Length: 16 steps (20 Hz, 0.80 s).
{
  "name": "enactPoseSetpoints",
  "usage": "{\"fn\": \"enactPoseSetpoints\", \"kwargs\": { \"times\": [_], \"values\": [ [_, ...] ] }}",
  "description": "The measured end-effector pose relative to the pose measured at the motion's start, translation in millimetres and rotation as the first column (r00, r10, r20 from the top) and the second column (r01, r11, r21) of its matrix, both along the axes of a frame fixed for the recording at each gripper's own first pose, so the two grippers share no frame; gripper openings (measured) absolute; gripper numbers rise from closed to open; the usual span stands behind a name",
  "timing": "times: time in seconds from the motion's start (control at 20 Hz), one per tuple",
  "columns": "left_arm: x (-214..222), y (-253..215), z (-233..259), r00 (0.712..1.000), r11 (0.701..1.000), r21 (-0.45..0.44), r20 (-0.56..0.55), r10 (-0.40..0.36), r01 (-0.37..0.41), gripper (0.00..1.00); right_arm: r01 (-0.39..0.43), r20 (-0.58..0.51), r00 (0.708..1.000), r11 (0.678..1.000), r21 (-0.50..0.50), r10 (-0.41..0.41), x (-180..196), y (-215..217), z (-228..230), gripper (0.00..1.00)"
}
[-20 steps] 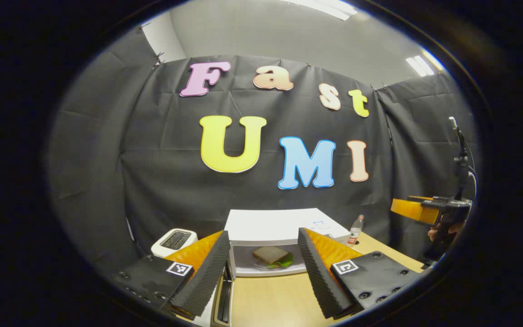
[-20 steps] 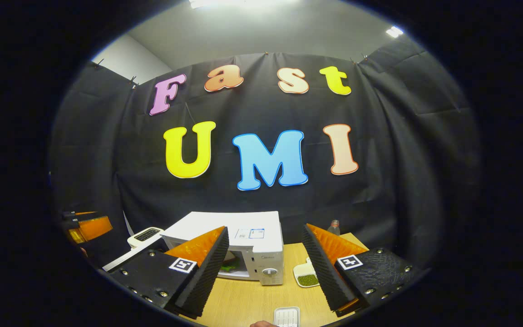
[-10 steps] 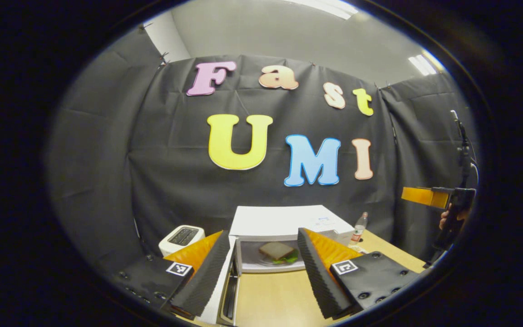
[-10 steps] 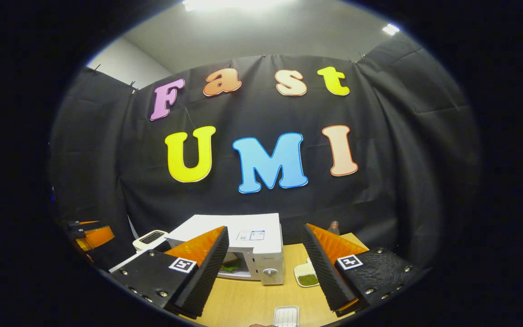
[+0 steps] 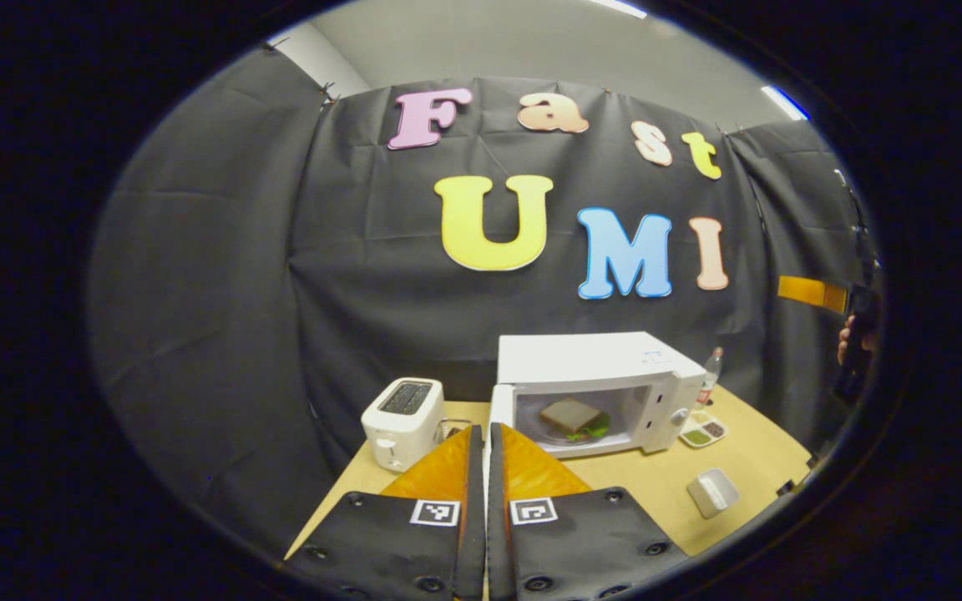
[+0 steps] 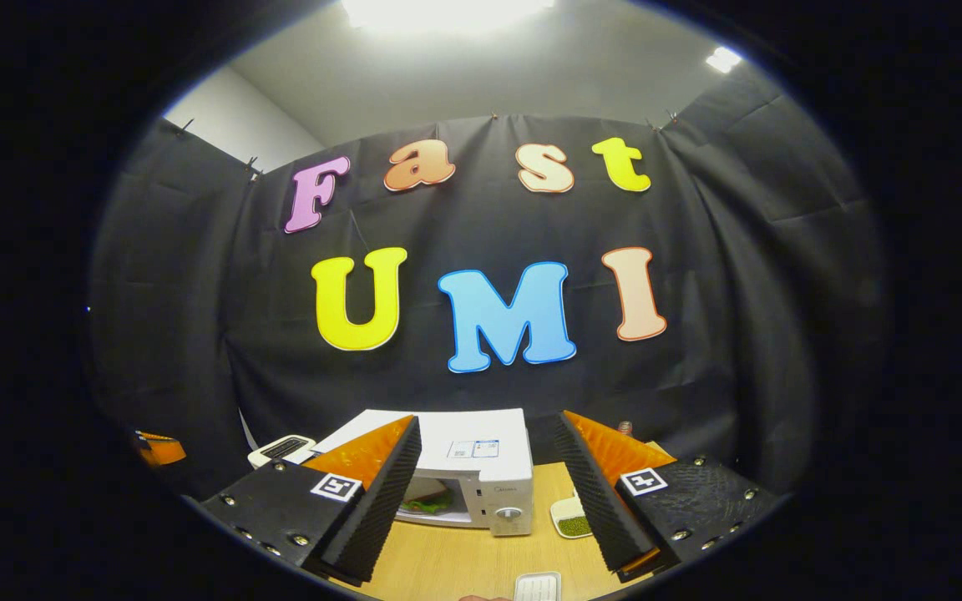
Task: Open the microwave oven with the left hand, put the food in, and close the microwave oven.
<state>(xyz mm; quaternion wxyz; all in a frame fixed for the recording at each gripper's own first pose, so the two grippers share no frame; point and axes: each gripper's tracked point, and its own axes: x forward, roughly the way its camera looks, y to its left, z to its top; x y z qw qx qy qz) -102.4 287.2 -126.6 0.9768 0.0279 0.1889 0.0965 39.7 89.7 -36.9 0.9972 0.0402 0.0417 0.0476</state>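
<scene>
The white microwave stands at the back of the table with its cavity open. A sandwich with green leaves lies on a plate inside it. Its door hangs open to the left and shows edge-on just past my fingertips. My left gripper is shut with nothing visible between its fingers; whether it touches the door I cannot tell. My right gripper is open and empty, held off in front of the microwave, where the sandwich peeks out. The right gripper also appears far right in the left gripper view.
A white toaster stands left of the microwave. Right of it are a bottle, small dishes with green and dark contents, and a white box on the wooden table. A person's hand holds the right gripper.
My left gripper's fingers have shut and it has drawn back and to the left, so the microwave sits farther off. The right gripper has barely shifted, staying open.
</scene>
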Motion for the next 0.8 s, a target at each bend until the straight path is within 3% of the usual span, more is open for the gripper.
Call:
{"fn": "enactPoseSetpoints", "kwargs": {
  "times": [0.35,0.8],
  "values": [
    [-47,30,-57,0.991,0.997,-0.034,-0.116,0.062,-0.066,0.07,-0.037,-0.015,0.999,0.999,0.002,0.037,1,12,-8,0.97],
    [-65,-5,-97,0.981,0.992,-0.113,-0.193,0.034,-0.057,0.08,-0.054,-0.033,0.998,0.998,0.015,0.054,5,1,-14,0.97]
  ]
}}
